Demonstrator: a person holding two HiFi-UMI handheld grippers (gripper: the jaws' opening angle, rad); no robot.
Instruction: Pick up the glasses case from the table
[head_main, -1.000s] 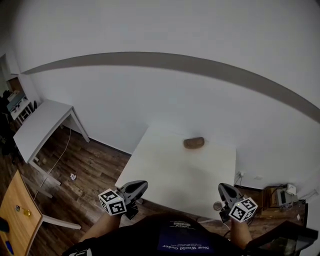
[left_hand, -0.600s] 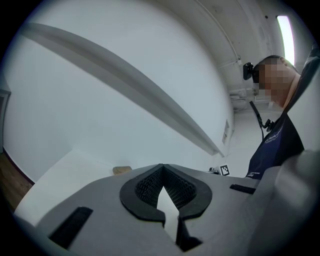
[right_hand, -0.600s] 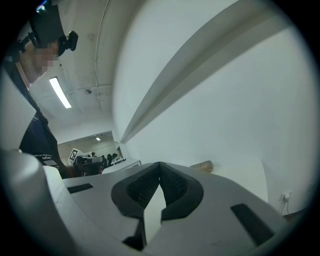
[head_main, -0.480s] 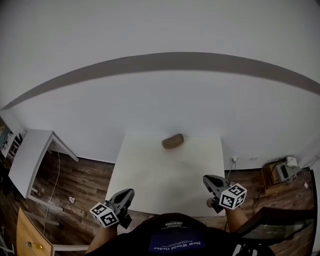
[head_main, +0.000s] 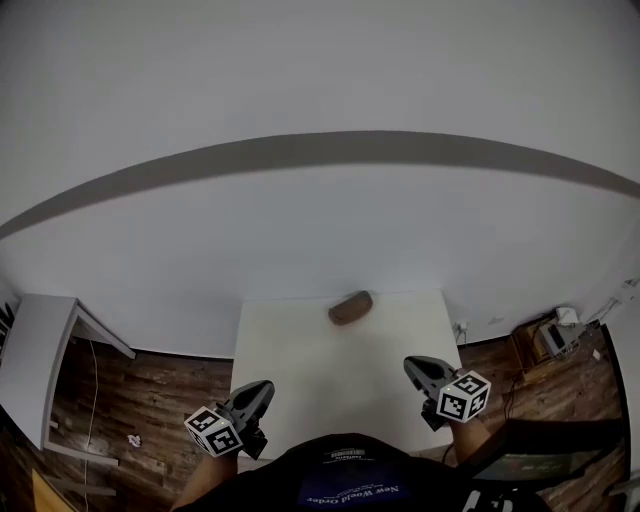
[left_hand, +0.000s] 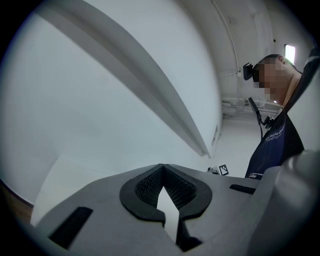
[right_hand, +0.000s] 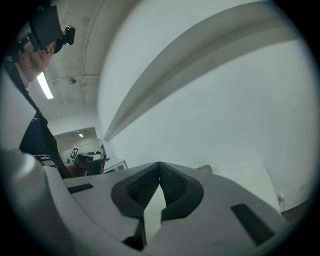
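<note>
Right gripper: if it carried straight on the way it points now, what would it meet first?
Probably the white table or the wall behind it, not the glasses case: in the right gripper view the case peeks out just right of the shut right gripper. Depth is unclear.

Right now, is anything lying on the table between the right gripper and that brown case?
No. In the head view, only bare white table stretches between the right gripper and the glasses case near the far edge.
</note>
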